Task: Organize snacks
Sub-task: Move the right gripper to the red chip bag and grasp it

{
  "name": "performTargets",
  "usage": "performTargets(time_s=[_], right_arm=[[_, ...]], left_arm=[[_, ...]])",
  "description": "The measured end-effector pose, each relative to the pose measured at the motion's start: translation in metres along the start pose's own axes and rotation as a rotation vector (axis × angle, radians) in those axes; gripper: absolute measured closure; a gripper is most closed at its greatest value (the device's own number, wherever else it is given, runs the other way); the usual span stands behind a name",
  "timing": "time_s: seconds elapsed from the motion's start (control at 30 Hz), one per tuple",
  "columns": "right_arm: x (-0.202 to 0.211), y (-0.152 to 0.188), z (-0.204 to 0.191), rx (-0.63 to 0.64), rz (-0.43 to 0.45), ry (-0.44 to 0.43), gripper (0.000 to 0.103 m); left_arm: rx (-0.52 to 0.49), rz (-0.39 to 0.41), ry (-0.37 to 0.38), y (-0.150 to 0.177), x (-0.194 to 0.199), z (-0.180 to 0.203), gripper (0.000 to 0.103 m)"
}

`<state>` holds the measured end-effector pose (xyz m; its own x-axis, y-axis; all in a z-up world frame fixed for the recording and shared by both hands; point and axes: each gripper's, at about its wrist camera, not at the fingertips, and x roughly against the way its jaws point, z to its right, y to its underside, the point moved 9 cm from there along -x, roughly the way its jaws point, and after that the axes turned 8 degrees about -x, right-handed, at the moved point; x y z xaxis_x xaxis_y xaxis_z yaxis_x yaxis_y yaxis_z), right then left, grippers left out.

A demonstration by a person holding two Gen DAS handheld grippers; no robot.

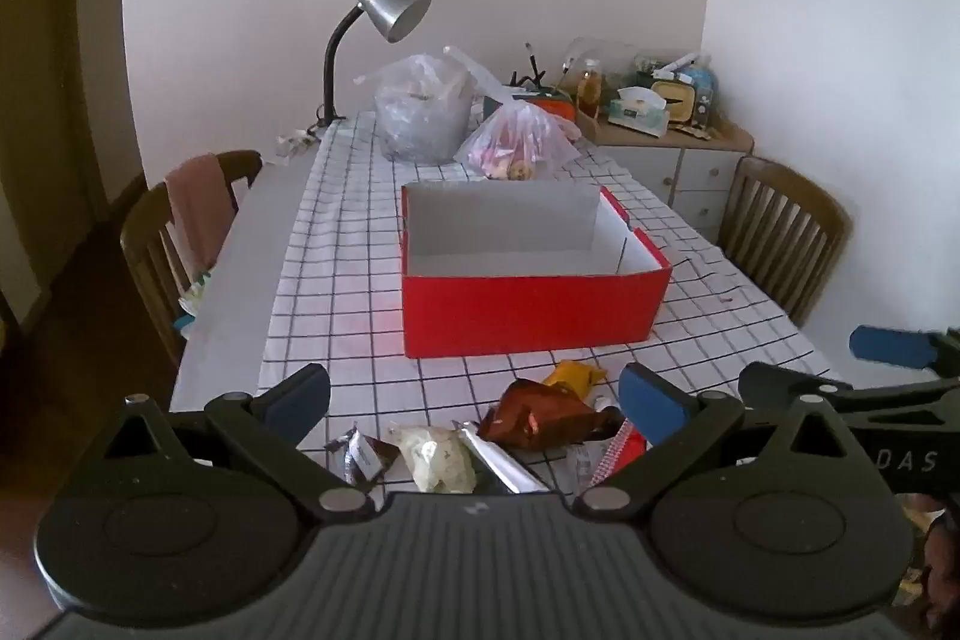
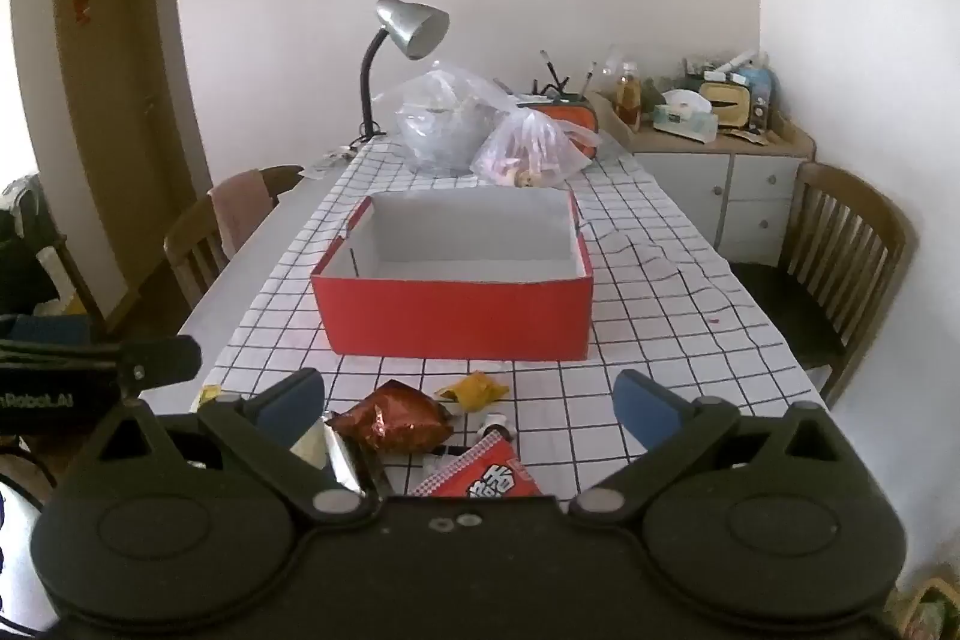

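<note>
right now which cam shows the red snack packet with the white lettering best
The right wrist view: the red snack packet lies face up between the open fingers of the right gripper, its white lettering visible. In the left wrist view only a thin red edge of it shows, behind the left gripper's right finger.

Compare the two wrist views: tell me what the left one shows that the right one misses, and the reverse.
Only the left wrist view shows the pale cream snack packet and the small dark wrapper near the left gripper, which is open. Only the right wrist view shows the red packet's printed face and the brown door. Both show the red box, its inside bare as far as visible, the brown foil bag, the yellow wrapper and the desk lamp. The right gripper is open too.
</note>
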<state>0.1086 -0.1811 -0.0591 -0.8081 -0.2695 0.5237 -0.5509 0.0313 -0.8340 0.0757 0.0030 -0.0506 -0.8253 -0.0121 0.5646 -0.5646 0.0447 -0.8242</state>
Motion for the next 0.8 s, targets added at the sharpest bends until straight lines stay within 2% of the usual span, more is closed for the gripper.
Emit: performTargets(time_s=[0.2, 0.3, 0.43, 0.8], right_arm=[[-0.005, -0.008, 0.001, 0.017, 0.024, 0.022, 0.0], [0.007, -0.009, -0.002, 0.028, 0.054, 0.024, 0.0], [0.007, -0.006, 0.001, 0.019, 0.027, 0.026, 0.0], [0.014, 0.0, -0.003, 0.019, 0.027, 0.019, 0.0]], left_arm=[[-0.034, 0.037, -0.014, -0.005, 0.012, -0.002, 0.0], [-0.028, 0.011, -0.014, -0.006, 0.012, 0.001, 0.0], [-0.025, -0.004, -0.018, -0.002, 0.01, 0.006, 0.0], [-0.026, -0.012, -0.023, 0.004, 0.017, 0.01, 0.0]])
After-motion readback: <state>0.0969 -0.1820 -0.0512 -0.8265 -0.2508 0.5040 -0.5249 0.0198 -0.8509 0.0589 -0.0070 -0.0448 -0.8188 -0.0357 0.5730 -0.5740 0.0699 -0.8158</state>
